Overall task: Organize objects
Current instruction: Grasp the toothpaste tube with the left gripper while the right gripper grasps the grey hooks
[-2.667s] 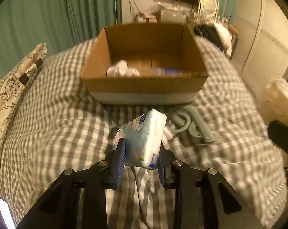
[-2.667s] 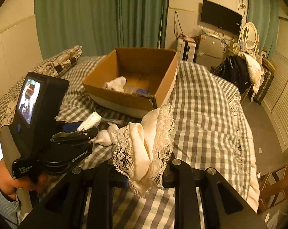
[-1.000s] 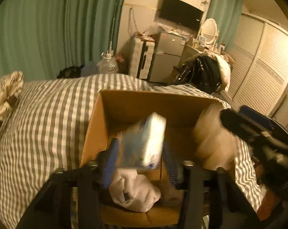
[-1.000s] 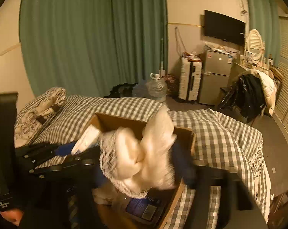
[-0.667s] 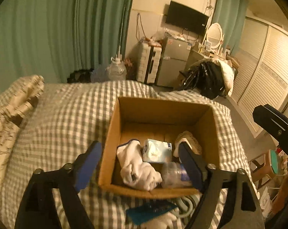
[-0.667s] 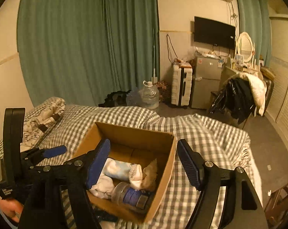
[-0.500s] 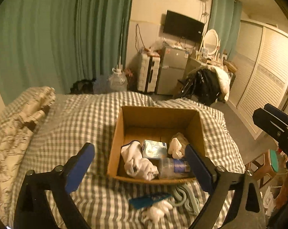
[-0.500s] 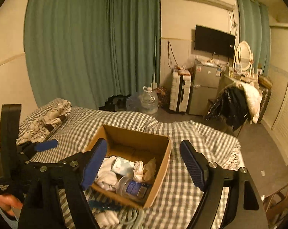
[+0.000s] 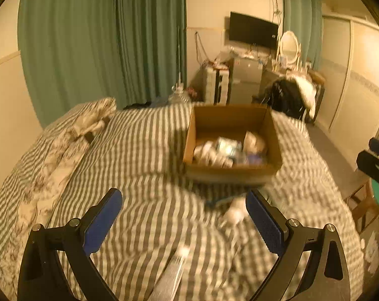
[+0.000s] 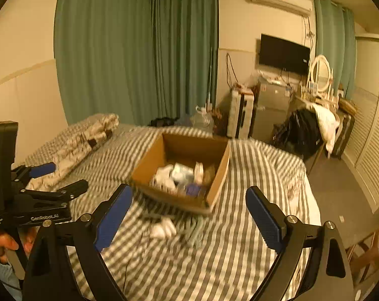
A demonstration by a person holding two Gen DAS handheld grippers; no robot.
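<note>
Both the left gripper point(image 9: 183, 217) and right gripper point(image 10: 188, 215) stood wide apart and empty, the right's jaws having just been opening. The cardboard box point(image 9: 229, 170) sat right of centre, already holding items. Loose white cloth point(image 10: 163, 228) below it lay blurred, so a hasty reach risked snagging the checked bedspread point(image 9: 144, 155) instead.

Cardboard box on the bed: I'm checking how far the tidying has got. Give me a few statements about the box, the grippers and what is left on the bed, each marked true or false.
1. The cardboard box is empty. False: white and pale items and something blue lie inside it.
2. The left gripper holds a tissue pack. False: its jaws stand wide apart with nothing between them.
3. The right gripper is open and empty. True; its jaws have just been opening further.
4. A white bundle lies on the checked bedcover in front of the box. True.
5. The box stands on the floor. False: it sits on the bedcover.
</note>
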